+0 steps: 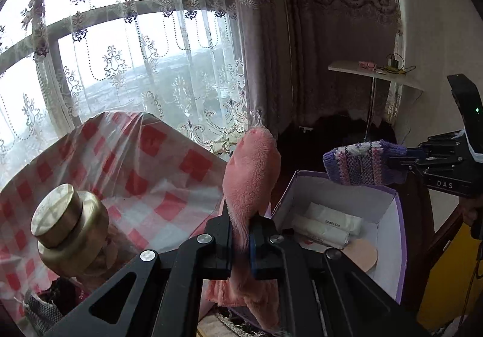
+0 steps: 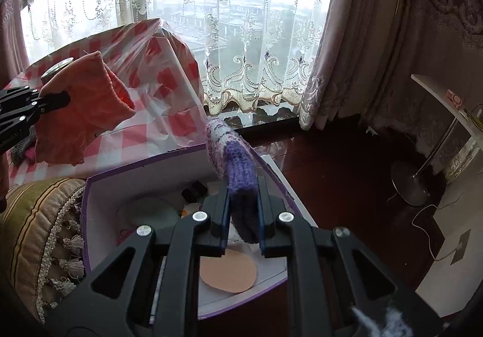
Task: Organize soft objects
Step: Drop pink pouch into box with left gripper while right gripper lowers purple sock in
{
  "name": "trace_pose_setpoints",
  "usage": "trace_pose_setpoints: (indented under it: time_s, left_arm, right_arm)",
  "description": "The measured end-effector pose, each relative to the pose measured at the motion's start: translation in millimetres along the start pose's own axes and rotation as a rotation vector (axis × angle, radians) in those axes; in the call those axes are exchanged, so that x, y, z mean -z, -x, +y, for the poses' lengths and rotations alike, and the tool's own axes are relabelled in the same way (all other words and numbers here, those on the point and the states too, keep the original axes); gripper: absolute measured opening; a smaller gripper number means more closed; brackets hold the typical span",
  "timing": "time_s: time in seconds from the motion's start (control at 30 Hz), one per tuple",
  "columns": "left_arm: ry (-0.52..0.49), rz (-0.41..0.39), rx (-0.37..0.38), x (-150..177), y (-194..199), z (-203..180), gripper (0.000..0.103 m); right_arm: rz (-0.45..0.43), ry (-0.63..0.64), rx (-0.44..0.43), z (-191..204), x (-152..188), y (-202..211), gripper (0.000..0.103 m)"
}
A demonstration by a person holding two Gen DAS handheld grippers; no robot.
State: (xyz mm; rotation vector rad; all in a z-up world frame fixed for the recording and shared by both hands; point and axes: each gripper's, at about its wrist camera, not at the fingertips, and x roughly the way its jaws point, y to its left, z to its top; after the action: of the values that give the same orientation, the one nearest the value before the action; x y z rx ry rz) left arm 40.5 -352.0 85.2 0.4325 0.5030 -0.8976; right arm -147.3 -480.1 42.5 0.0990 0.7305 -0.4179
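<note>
two hand-held grippers are hanging in the air above an open box [image 2: 90, 216] by the window, each carrying one soft thing. the left gripper [image 1: 240, 242] is pinching a pink fleece cloth [image 1: 252, 180] tight between narrow jaws, the cloth standing up past the fingertips and drooping below them; from the right wrist view the same cloth [image 2: 81, 107] is floating over the checked table [image 2: 145, 137], well left of the box's rim. the right gripper [image 2: 243, 216] is clamping the dark cuff end of a purple striped knit sock [image 2: 229, 155], whose pale toe is poking forward over the box's far wall; from the left wrist view the sock [image 1: 362, 166] is hovering just above the box's [image 1: 398, 246] back corner. inside the box, white rolled packets [image 1: 329, 223] and a tan oval pad [image 2: 228, 275] are lying on the floor, leaving bare floor between them. a brass jar [image 1: 71, 226] is sitting on the table's near side. a tasselled cushion [image 2: 39, 234] is pressing against the box's left wall, while dark wooden floor [image 2: 347, 162] is lying open to the right.
</note>
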Motion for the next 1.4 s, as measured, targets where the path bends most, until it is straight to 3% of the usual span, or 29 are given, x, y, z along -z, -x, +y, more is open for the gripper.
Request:
trace_pose_setpoints:
  time_s: [0.13, 0.23, 0.3, 0.33, 0.37, 0.47, 0.5, 0.57, 0.8, 1.1, 1.3, 1.4]
  left_arm:
    - [-0.109, 0.175, 0.084, 14.9, -36.7, -28.7, 0.01]
    - [-0.135, 0.405, 0.253, 42.3, -68.1, -50.4, 0.012]
    - [-0.123, 0.464, 0.271, 50.8, -75.5, -52.5, 0.013]
    - [-0.1, 0.467, 0.282, 50.6, -75.1, -48.8, 0.014]
    - [-0.068, 0.458, 0.284, 49.1, -72.8, -42.4, 0.023]
    - [0.053, 0.423, 0.272, 45.3, -65.2, -17.7, 0.081]
    - [0.092, 0.421, 0.293, 46.0, -63.0, -11.1, 0.084]
    - [0.143, 0.434, 0.35, 47.0, -60.5, -3.7, 0.084]
    - [0.262, 0.359, 0.325, 50.2, -40.7, 20.2, 0.084]
    - [0.439, 0.299, 0.316, 72.4, -17.4, 47.7, 0.084]
    - [0.485, 0.288, 0.313, 77.9, -15.2, 53.2, 0.084]
    - [0.486, 0.283, 0.311, 78.2, -14.3, 52.8, 0.084]
  right_arm:
    - [0.006, -0.014, -0.001, -5.2, 3.1, -4.4, 0.018]
    - [0.019, -0.017, -0.001, -6.5, 5.5, -7.8, 0.018]
    - [0.024, -0.016, -0.004, -7.3, 7.2, -8.8, 0.018]
    - [0.028, -0.014, -0.006, -7.7, 8.2, -8.7, 0.018]
    - [0.035, -0.013, -0.009, -8.2, 9.6, -9.3, 0.018]
    - [0.055, -0.009, -0.014, -8.3, 13.7, -12.7, 0.018]
    - [0.059, -0.008, -0.015, -8.1, 15.3, -12.5, 0.018]
    - [0.067, -0.01, -0.022, -6.9, 16.2, -14.1, 0.018]
    - [0.077, 0.038, -0.057, 4.9, 15.0, -10.1, 0.018]
    - [0.173, 0.09, -0.199, 25.8, 27.7, -12.3, 0.018]
    - [0.242, 0.188, -0.09, 44.9, 44.6, -26.1, 0.018]
    - [0.268, 0.228, -0.082, 51.2, 50.1, -33.4, 0.018]
